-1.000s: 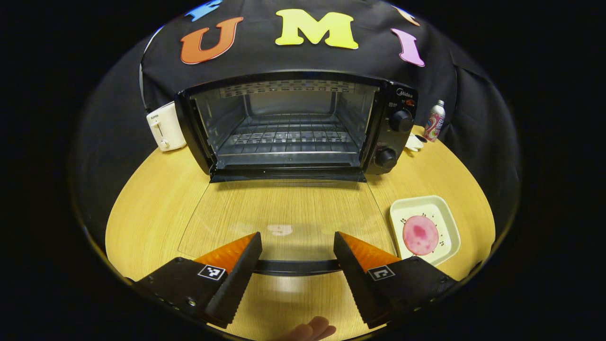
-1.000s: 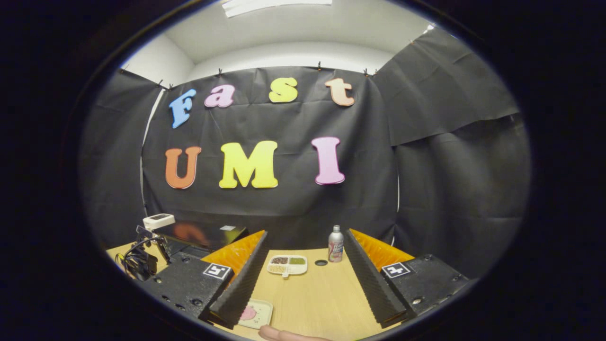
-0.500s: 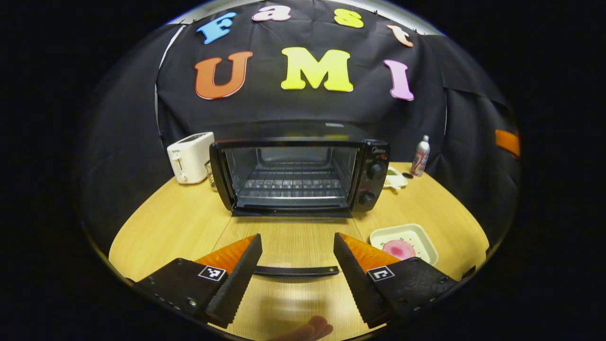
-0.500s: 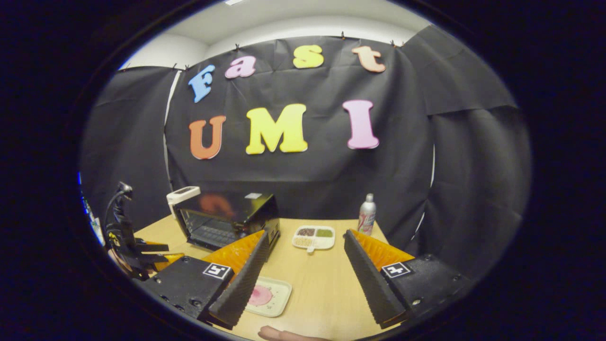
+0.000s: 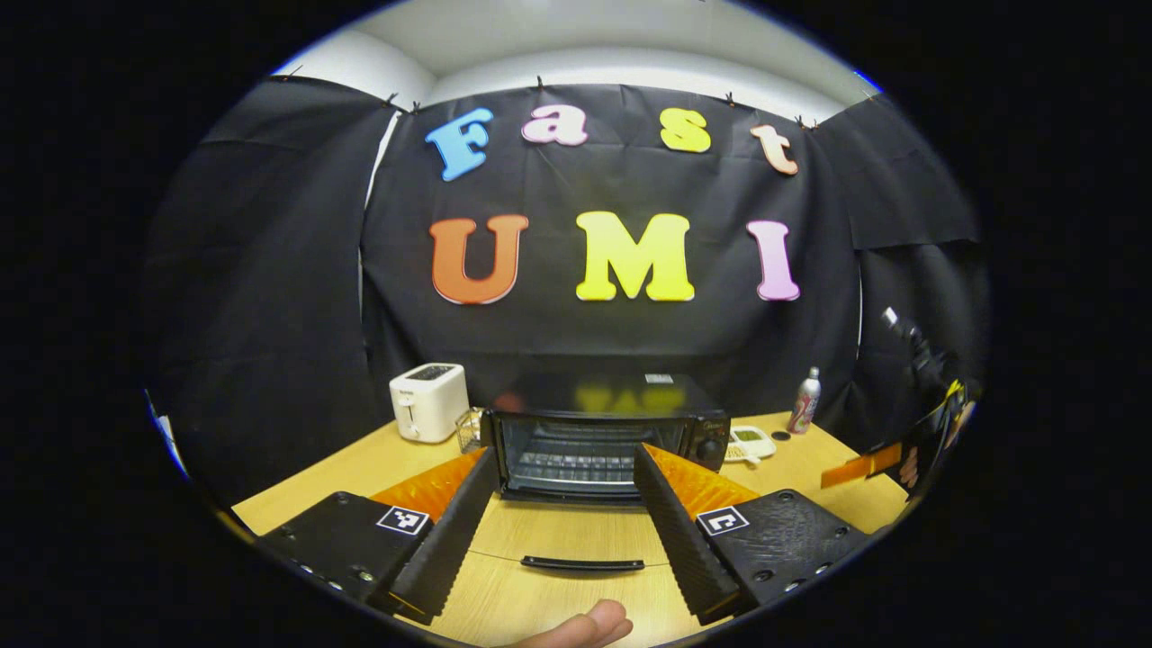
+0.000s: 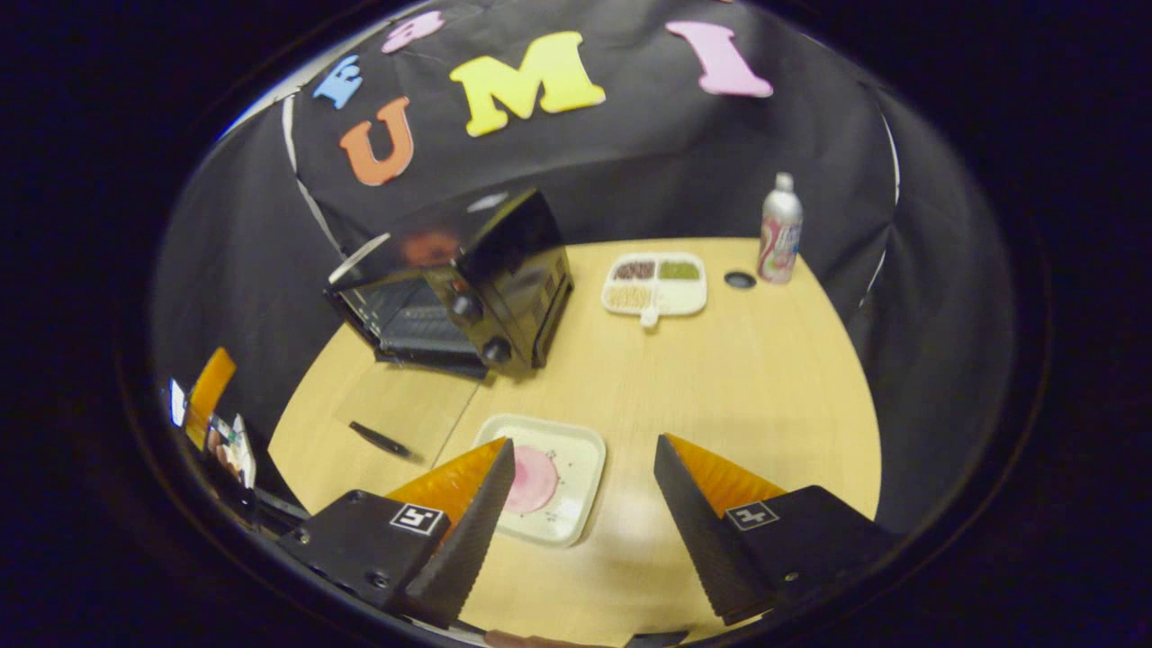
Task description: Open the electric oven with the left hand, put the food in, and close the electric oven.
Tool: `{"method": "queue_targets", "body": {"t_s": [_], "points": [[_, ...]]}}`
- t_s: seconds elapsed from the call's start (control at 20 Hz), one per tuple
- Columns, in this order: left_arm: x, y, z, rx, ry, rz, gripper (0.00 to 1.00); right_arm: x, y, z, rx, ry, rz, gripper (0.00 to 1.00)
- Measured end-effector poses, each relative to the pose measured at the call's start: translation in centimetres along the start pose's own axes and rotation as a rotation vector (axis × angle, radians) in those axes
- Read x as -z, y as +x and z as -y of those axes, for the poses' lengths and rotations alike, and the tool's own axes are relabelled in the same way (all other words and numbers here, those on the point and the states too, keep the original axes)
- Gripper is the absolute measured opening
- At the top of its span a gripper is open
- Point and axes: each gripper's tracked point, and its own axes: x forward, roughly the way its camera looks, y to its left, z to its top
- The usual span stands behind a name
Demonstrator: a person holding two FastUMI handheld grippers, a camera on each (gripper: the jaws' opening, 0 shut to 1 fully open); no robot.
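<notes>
The right gripper (image 6: 576,504) hangs above the table with its jaws wide apart and nothing between them, and the small white plate (image 6: 576,517) with the round pink slice of food (image 6: 533,479) lies just beneath, near its left finger. The left gripper (image 5: 562,504) is likewise spread wide and empty; through its gap the oven door (image 5: 540,549) lies flat down on the wooden table (image 6: 765,378), its dark handle (image 5: 582,564) nearest the camera, with the electric oven (image 5: 598,445) standing open behind it and the wire rack visible inside. A fingertip of the holding hand (image 5: 589,625) shows at the bottom edge. So the opening looks done, and the loading step looks to be next. The slice appears thin, soft and light, probably floppy and a little slick, so pinching its edge could fold or tear it; the plate looks stiff, with a raised rim, and would likely be the surer thing to grip, one finger over the rim and one under, held level so the slice does not slide. The glass door probably pivots easily but should be lifted by its handle. Farther out stand a white toaster (image 5: 429,401), a divided snack tray (image 6: 655,283) and a can (image 6: 779,229)
</notes>
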Motion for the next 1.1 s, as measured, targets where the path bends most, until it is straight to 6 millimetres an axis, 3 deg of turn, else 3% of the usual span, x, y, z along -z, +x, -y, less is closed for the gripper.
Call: {"method": "queue_targets", "body": {"t_s": [0.15,0.5,0.55,0.6,0.65,0.7,0.75,0.8,0.85,0.9,1.0,1.1], "points": [[-1.1,-1.4,0.5,0.018,-0.013,0.031,0.92,2.8,3.9,1.6,0.002,0.091,-0.147,0.92],[-2.0,-2.4,-0.4,0.027,0.006,0.044,0.92,5.7,6.5,1.5,-0.020,0.231,-0.347,0.86],[-2.0,-2.5,-0.6,0.025,0.009,0.042,0.92,5.7,6.7,1.3,-0.021,0.235,-0.354,0.75],[-2.0,-2.5,-0.8,0.021,0.016,0.041,0.92,4.9,7.0,1.3,-0.028,0.214,-0.341,0.77],[-2.0,-2.6,-1.1,0.016,0.022,0.042,0.92,4.7,7.3,1.3,-0.031,0.197,-0.338,0.67],[-2.1,-2.6,-1.2,0.014,0.024,0.040,0.92,5.0,7.5,1.1,-0.038,0.196,-0.358,0.48],[-1.9,-2.8,-1.2,0.015,0.024,0.033,0.92,5.7,8.0,0.9,-0.047,0.217,-0.404,0.41],[-1.9,-2.9,-1.1,0.018,0.020,0.031,0.92,5.7,8.1,0.5,-0.068,0.238,-0.421,0.23],[-2.0,-3.0,-1.1,0.020,0.015,0.030,0.92,5.8,8.6,1.0,-0.077,0.240,-0.457,0.14],[-2.1,-3.2,-1.2,0.018,0.009,0.030,0.92,5.9,8.7,1.2,-0.089,0.264,-0.467,0.13],[-2.3,-3.7,-1.4,0.015,0.003,0.038,0.92,5.5,8.4,1.3,-0.151,0.294,-0.501,0.01],[-2.8,-4.2,-1.6,0.011,0.004,0.047,0.92,5.5,8.4,1.3,-0.190,0.319,-0.510,0.02]]}}
